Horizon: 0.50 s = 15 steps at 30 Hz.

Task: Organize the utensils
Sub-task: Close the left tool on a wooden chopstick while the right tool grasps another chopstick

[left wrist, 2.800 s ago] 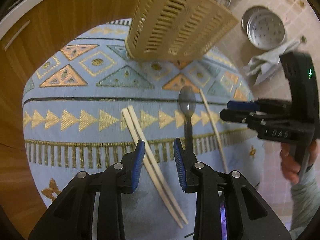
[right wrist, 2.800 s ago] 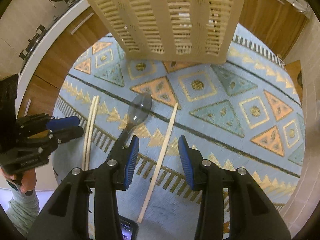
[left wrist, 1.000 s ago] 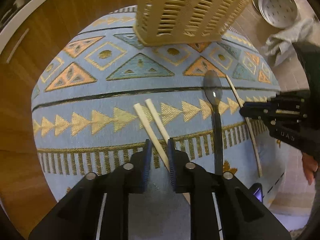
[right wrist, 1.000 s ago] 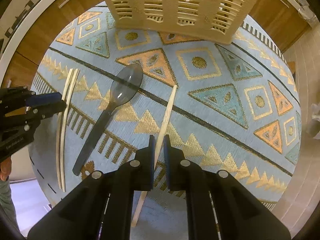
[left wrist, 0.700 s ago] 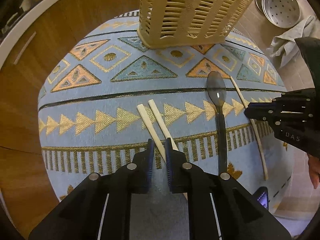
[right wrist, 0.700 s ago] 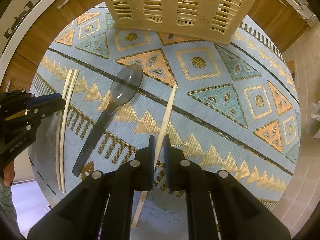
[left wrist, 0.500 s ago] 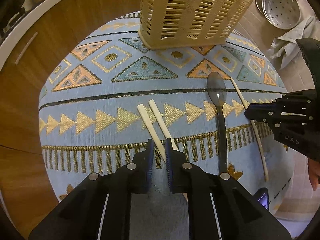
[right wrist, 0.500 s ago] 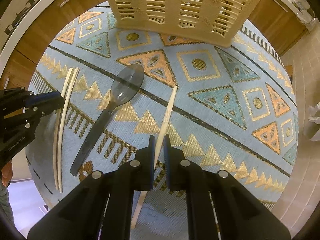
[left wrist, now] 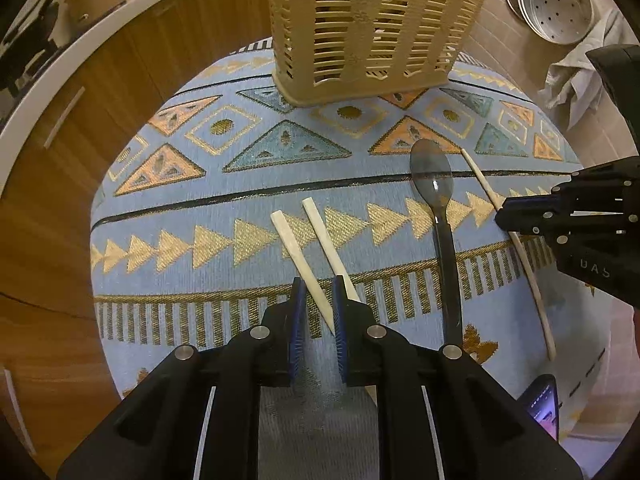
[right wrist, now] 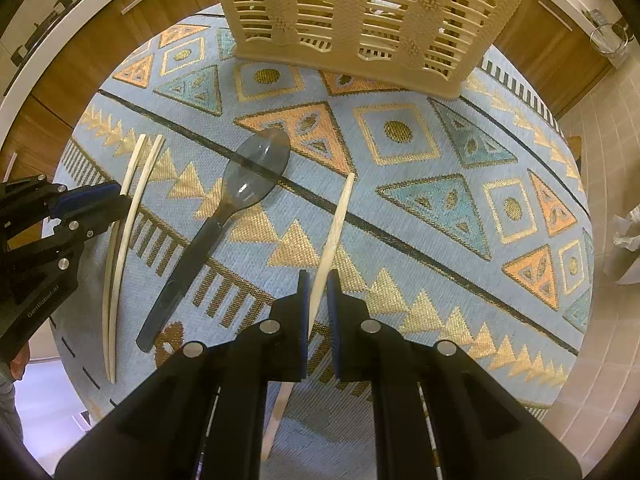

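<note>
Two pale chopsticks lie side by side on the blue patterned tablecloth [left wrist: 180, 208]. My left gripper [left wrist: 319, 282] is shut on the left chopstick [left wrist: 288, 236], which crosses slantwise between its blue pads. The second chopstick [left wrist: 324, 232] runs behind the right finger. My right gripper [right wrist: 318, 274] is shut on a single chopstick [right wrist: 338, 216] near its middle. A dark translucent spoon [right wrist: 256, 172] rests between the two grips, untouched. The beige slotted utensil basket [right wrist: 360, 8] stands upright at the far side of the table. Each gripper shows in the other's view: the right gripper [left wrist: 504, 216], the left gripper [right wrist: 116, 200].
Beyond the round table to the right, a perforated steel pan [left wrist: 556, 0] and a grey cloth [left wrist: 576, 68] lie on the tiled floor. A phone [left wrist: 544, 404] sits at the table's near right edge. Wooden cabinets with a white counter [left wrist: 60, 64] curve round the far side.
Both grippers, open above the cloth 2.8 s ago, have come down and shut on chopsticks. Over the last second the left view has tipped up slightly; the spoon and basket have not moved.
</note>
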Tool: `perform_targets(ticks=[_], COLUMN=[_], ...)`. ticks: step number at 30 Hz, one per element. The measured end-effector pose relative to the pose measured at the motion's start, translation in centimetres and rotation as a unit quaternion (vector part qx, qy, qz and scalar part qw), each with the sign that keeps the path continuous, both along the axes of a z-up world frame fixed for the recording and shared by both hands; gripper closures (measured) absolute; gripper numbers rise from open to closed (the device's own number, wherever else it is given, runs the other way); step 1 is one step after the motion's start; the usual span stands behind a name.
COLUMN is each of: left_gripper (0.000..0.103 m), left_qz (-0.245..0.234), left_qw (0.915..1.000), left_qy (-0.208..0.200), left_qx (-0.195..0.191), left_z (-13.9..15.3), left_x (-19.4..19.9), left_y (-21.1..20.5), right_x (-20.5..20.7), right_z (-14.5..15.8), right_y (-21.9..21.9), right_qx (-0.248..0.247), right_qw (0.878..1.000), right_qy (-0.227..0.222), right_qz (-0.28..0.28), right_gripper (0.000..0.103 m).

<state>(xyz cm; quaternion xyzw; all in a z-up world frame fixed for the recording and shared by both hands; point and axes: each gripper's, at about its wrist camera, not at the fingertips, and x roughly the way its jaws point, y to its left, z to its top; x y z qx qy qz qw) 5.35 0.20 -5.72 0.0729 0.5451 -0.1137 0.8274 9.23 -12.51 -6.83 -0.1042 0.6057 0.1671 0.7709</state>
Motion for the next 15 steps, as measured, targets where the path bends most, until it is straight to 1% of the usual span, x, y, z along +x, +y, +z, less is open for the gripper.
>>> perform_targets(ticks=[2,4,7,8,10,12,15], left_gripper=[0.094,0.096,0.097,0.097,0.096,0.094,0.090], left_qz=[0.003,0.007,0.013,0.013,0.011,0.005,-0.009], left_qw=[1.0000,0.9995,0.9983,0.9983,0.9988,0.9996,0.9997], left_qy=[-0.001,0.004,0.011,0.012,0.010,0.010,0.021], left_qx=[-0.008,-0.031,-0.055,-0.056,-0.047,-0.027,0.000], left_z=[0.0,0.0,-0.1,-0.1,-0.1,-0.1,-0.1], left_x=[0.0,0.2,0.3,0.3,0.3,0.2,0.5], left_y=[0.3,1.2,2.2,2.2,2.2,1.6,0.6], right_x=[-0.4,-0.5,-0.8,-0.9,-0.9,-0.8,-0.3], right_z=[0.1,0.0,0.2,0.2,0.2,0.1,0.1], right_y=[0.2,0.2,-0.1,-0.3,-0.7,-1.0,-1.2], right_qx=[-0.001,0.000,-0.001,-0.002,-0.001,0.000,-0.005], right_qw=[1.000,1.000,1.000,1.000,1.000,1.000,1.000], right_qy=[-0.004,-0.004,-0.002,-0.002,0.000,0.004,0.015], right_qz=[0.000,0.000,-0.003,-0.003,-0.003,-0.004,-0.004], right_gripper=[0.096,0.096,0.097,0.097,0.097,0.097,0.097])
